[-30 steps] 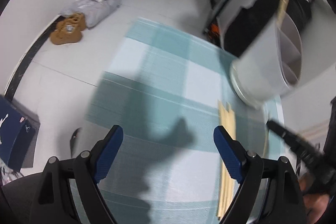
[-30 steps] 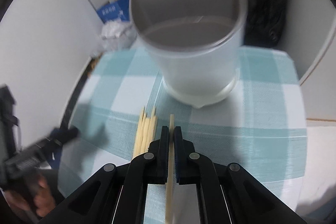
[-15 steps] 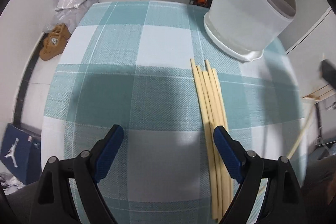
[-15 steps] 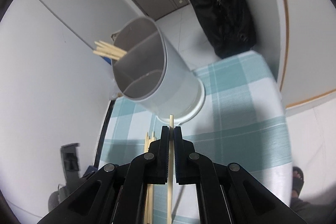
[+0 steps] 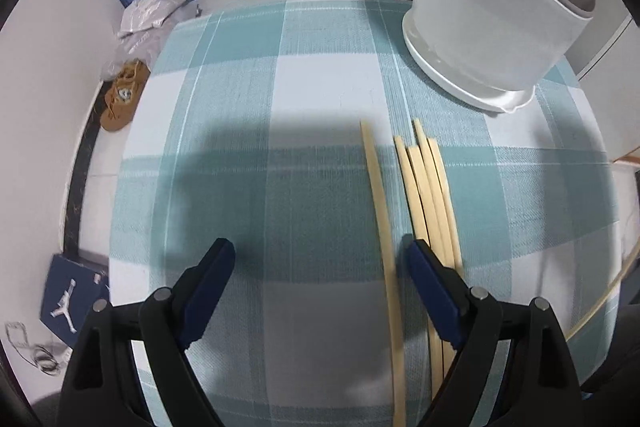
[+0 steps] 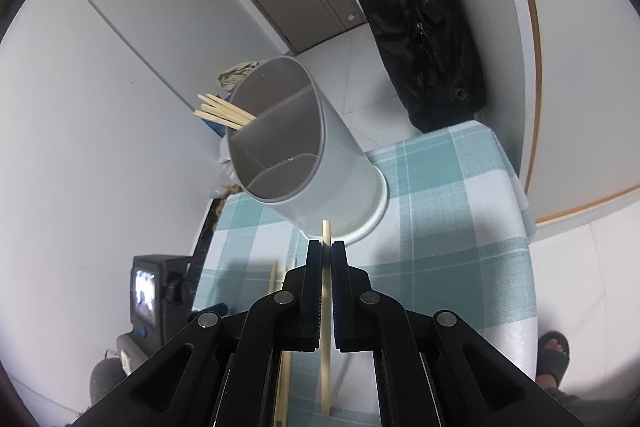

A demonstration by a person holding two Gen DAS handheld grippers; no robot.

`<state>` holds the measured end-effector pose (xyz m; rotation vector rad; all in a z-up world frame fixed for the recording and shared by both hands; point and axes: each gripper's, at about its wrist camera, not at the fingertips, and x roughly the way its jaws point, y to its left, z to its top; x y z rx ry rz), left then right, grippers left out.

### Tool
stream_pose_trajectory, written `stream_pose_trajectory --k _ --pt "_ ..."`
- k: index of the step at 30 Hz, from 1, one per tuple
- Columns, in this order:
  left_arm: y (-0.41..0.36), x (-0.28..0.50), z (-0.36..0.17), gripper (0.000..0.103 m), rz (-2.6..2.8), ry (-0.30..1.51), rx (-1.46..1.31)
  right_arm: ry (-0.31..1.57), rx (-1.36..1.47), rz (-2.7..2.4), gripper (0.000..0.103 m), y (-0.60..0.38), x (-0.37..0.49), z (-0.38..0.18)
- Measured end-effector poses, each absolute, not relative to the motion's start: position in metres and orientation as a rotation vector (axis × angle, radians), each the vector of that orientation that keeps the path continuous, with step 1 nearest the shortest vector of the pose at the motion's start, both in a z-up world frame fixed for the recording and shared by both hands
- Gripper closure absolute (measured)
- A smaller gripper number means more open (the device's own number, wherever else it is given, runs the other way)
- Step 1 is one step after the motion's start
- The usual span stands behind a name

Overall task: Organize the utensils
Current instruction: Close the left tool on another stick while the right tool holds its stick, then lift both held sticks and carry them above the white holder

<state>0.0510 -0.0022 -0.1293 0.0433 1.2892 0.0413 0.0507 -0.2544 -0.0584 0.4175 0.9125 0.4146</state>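
You have five pale wooden chopsticks [image 5: 424, 187] lying flat on the checked cloth, one set a little apart to the left of the other four. One more chopstick [image 6: 326, 307] is up off the table. The white divided holder [image 6: 304, 163] stands beyond them, with four chopsticks [image 6: 224, 113] sticking out of its far compartment.

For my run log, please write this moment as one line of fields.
left tool: open, above loose chopsticks on tablecloth | right tool: shut on one chopstick | holder: four chopsticks in one compartment
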Motion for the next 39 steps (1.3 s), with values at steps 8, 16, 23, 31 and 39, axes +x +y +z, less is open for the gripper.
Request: stream_pose_trajectory --k 8,16,23,31,39 --pt "-0.009 0.064 -0.124 0.068 -0.064 1.319 0.029 0.913 0.438 0.404 0.1 -0.258 0.054 -0.057" --pt "-0.006 0.07 -0.125 0.1 -0.086 1.332 -0.026 0.909 0.415 0.406 0.1 -0.251 0.057 -0.059" --pt "0.012 0.061 -0.117 0.101 -0.079 1.23 -0.202 0.9 0.409 0.405 0.1 -0.248 0.058 -0.055" --pt "0.012 0.034 -0.068 0.101 -0.142 1.028 -0.218 0.892 0.361 0.411 0.1 -0.236 0.053 -0.056" --pt "0.021 0.025 -0.055 0.101 -0.158 0.96 -0.245 0.87 0.344 0.424 0.1 -0.229 0.048 -0.054"
